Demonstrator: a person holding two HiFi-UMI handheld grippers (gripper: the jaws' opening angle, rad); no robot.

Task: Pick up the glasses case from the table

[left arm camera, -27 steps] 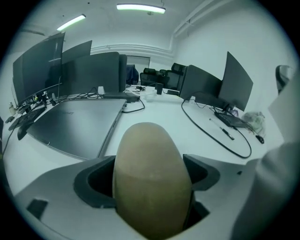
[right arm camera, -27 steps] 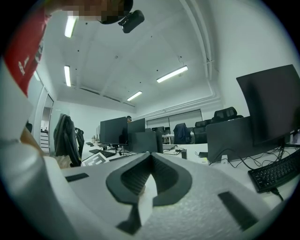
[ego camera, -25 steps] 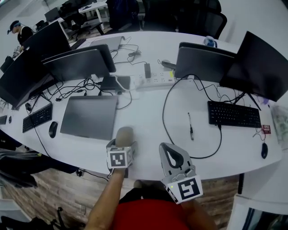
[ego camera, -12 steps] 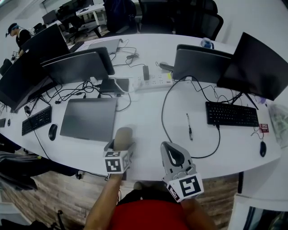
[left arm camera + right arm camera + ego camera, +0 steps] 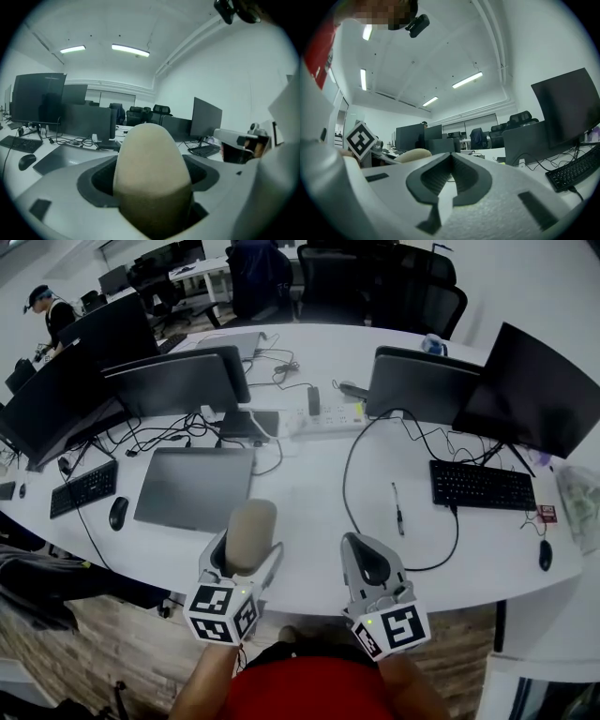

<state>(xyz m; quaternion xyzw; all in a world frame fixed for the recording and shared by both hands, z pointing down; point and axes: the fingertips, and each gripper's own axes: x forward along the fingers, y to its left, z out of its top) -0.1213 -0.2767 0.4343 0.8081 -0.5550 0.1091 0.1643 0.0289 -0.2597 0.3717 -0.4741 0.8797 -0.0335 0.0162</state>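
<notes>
**Change from the earlier frames.** The left gripper (image 5: 246, 559) sits nearer the person and lower in the head view than it did a second ago. Its marker cube (image 5: 223, 613) is now tipped back toward the body. The glasses case (image 5: 250, 532) looks larger and is raised off the table (image 5: 309, 493), above the near edge. The right gripper (image 5: 367, 566) has barely moved.

**Gripper state.** The left gripper view shows the jaws closed against both sides of the beige, rounded glasses case, which stands upright between them. The right gripper view shows the jaws pressed together with nothing between them. That gripper hangs just beside the left one, apart from it.

**Surroundings.**
- A closed grey laptop (image 5: 194, 488) lies on the table beyond the left gripper.
- A mouse (image 5: 117, 513) and a keyboard (image 5: 84, 488) lie to its left.
- A pen (image 5: 397, 510) lies beyond the right gripper, inside a loop of black cable (image 5: 441, 554).
- A second keyboard (image 5: 481, 486) and a second mouse (image 5: 546, 555) lie at the right.
- A white power strip (image 5: 328, 416) lies at mid-table, between dark monitors (image 5: 173, 381).
- Office chairs (image 5: 422, 292) stand behind the table.
- A person (image 5: 54, 313) stands at the far left.

No object on the table touches either gripper.

**Containers.** The glasses case is shut, so its contents cannot be seen.
</notes>
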